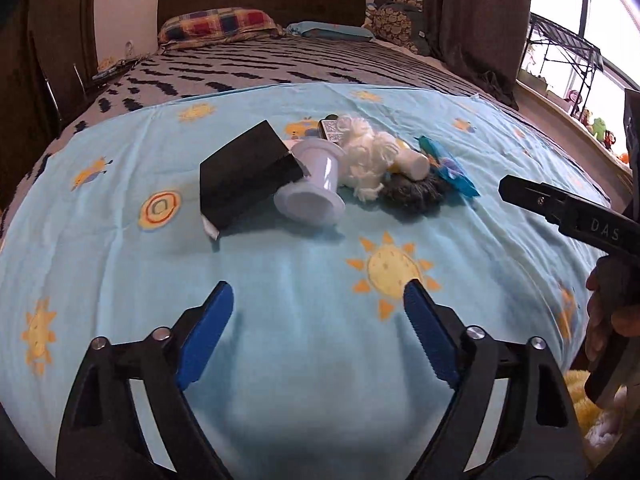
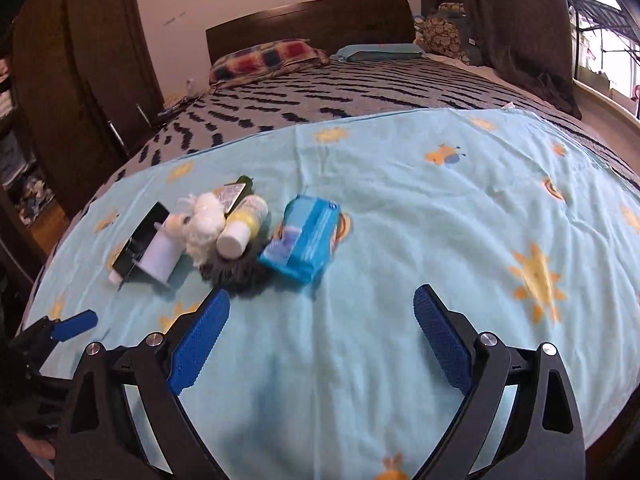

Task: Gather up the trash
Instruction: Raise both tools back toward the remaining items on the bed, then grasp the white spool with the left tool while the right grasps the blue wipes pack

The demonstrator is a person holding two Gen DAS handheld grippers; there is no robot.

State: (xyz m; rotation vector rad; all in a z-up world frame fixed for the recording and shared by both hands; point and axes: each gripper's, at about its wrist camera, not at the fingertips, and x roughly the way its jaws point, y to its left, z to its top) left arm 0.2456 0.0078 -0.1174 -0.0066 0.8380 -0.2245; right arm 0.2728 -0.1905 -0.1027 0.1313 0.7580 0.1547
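Left wrist view: both ridged-padded grippers, left gripper (image 1: 318, 294) and right gripper (image 2: 322, 300), gape empty over wrinkled cotton sheet (image 1: 280, 280).

A matte black rectangular cardboard box (image 1: 244, 178) lies tilted on the light blue sun-print sheet (image 1: 300, 300). A white flared plastic cup (image 1: 310, 188) lies on its side against the box. White fluffy yarn (image 1: 370, 160) touches the cup. A white-capped yellow bottle (image 2: 240, 226) rests on dark grey yarn (image 2: 240, 274). A blue plastic wipes packet (image 2: 306, 236) lies beside these.
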